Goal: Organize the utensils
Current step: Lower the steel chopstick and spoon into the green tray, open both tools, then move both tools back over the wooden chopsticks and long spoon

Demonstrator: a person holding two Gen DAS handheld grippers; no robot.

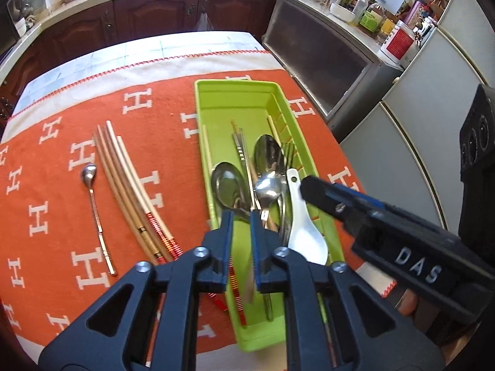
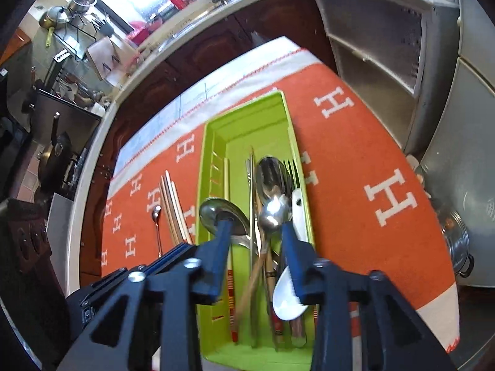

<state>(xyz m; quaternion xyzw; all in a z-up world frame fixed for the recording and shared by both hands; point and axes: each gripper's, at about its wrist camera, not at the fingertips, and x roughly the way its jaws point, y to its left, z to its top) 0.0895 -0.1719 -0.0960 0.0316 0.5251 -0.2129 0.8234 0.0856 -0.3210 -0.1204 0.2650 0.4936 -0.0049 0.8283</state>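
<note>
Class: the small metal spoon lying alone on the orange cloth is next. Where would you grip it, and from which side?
Grip the small metal spoon mid-handle from above, jaws across it: the thin handle lies flat, clear of the chopsticks beside it.

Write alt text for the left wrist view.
The left gripper hangs open and empty over a green tray holding spoons, a fork, chopsticks and a white spoon. On the orange cloth to its left lie a small spoon and loose chopsticks.
</note>
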